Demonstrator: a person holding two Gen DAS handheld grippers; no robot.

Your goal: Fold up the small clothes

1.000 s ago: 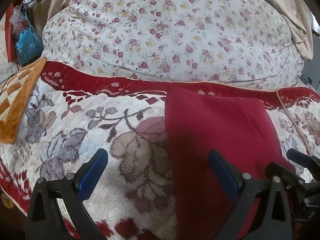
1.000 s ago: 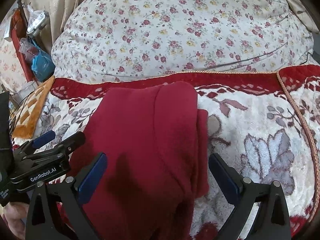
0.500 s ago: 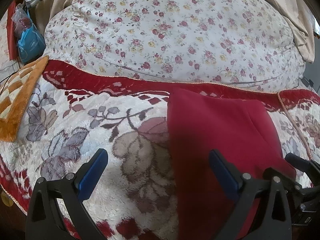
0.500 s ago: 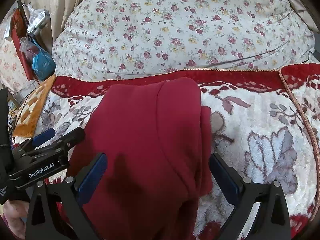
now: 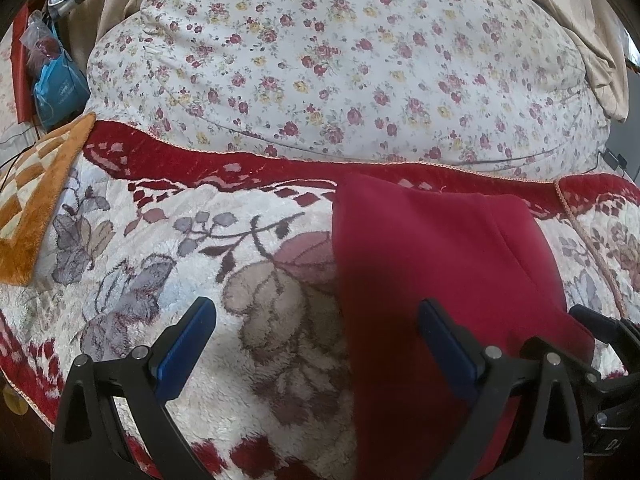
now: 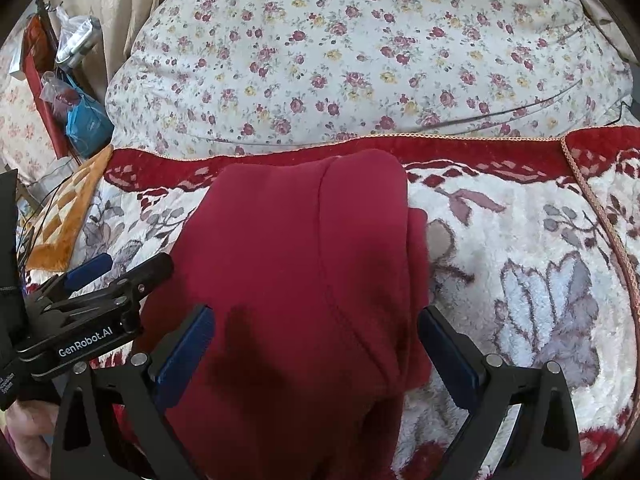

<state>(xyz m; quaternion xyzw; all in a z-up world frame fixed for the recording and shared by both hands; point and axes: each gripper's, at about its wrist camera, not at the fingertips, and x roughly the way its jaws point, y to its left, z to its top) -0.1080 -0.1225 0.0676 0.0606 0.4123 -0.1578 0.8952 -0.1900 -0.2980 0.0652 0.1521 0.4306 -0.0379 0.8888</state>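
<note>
A dark red garment (image 5: 436,280) lies folded into a long strip on the flowered blanket (image 5: 160,264); it also shows in the right wrist view (image 6: 304,280). My left gripper (image 5: 316,344) is open and empty, hovering over the garment's left edge, one blue pad (image 5: 444,340) above the cloth. My right gripper (image 6: 316,344) is open and empty, low over the garment's near part, its jaws standing on either side of the strip. The left gripper (image 6: 108,276) shows at the garment's left side. The garment's near end is hidden below both frames.
A big flowered duvet (image 5: 340,64) bulges behind the blanket. An orange checked cloth (image 5: 36,192) lies at the left. Blue and clear bags (image 6: 80,112) and cables sit at the far left. A beige curtain (image 5: 592,36) hangs at the right.
Both grippers have drifted slightly nearer and lower over the garment. The garment has not moved, and both grippers stay open.
</note>
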